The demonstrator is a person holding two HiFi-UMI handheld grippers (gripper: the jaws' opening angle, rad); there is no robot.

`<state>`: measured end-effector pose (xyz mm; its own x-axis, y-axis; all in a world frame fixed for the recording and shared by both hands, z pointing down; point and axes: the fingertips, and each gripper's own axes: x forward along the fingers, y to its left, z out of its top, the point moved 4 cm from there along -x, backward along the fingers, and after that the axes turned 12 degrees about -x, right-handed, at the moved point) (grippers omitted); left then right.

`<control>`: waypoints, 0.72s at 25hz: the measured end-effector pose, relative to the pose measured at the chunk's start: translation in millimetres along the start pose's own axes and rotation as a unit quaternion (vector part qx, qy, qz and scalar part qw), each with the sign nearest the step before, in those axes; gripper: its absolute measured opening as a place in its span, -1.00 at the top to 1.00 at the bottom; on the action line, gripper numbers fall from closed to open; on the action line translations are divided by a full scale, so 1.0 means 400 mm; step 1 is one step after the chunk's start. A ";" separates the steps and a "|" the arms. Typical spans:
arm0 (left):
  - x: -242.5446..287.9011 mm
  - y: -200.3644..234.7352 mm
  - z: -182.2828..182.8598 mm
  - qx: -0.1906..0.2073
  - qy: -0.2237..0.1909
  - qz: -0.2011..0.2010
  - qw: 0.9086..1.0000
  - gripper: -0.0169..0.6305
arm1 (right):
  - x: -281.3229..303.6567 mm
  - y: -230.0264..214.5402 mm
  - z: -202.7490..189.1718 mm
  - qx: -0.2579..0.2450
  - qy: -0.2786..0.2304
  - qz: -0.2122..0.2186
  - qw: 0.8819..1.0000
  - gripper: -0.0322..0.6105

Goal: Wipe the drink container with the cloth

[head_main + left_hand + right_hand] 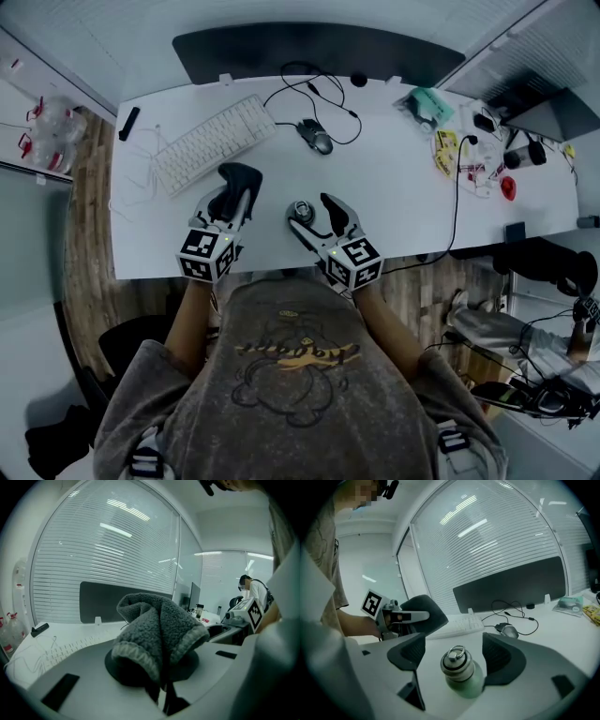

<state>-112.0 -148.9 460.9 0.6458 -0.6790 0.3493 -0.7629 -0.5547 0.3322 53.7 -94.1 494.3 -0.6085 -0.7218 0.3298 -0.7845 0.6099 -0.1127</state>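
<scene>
The bottle (461,670) stands upright on the table (394,187), its ringed cap up, between the fingers (499,660) of the right gripper (454,648). These are spread wide to either side of its body, and neither looks to be pressing on it. That straddling hold reads as a set-up for clamping, probably so the bottle cannot slide or tip once it is rubbed. Just left of the bottle and apart from it, the left gripper (161,686) has its fingers (75,663) closed on the cloth (157,634). The cloth is bunched so that a thick wad sticks out beyond the fingertips, likely so that soft fabric, not hard fingers, meets the bottle. Wiping looks not yet begun.
</scene>
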 end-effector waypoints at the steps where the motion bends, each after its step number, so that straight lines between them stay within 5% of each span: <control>1: 0.001 0.002 -0.001 -0.001 -0.001 0.001 1.000 0.76 | 0.005 0.003 -0.010 -0.005 0.007 0.002 1.000 -0.23; 18: 0.043 0.082 -0.037 -0.019 0.026 0.011 0.999 0.76 | 0.037 0.004 -0.070 -0.034 0.049 -0.004 0.998 0.11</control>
<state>-125.4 -171.9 490.8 0.6296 -0.6654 0.4011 -0.7764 -0.5202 0.3557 46.9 -94.6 525.2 -0.5846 -0.6937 0.4207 -0.7776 0.6270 -0.0468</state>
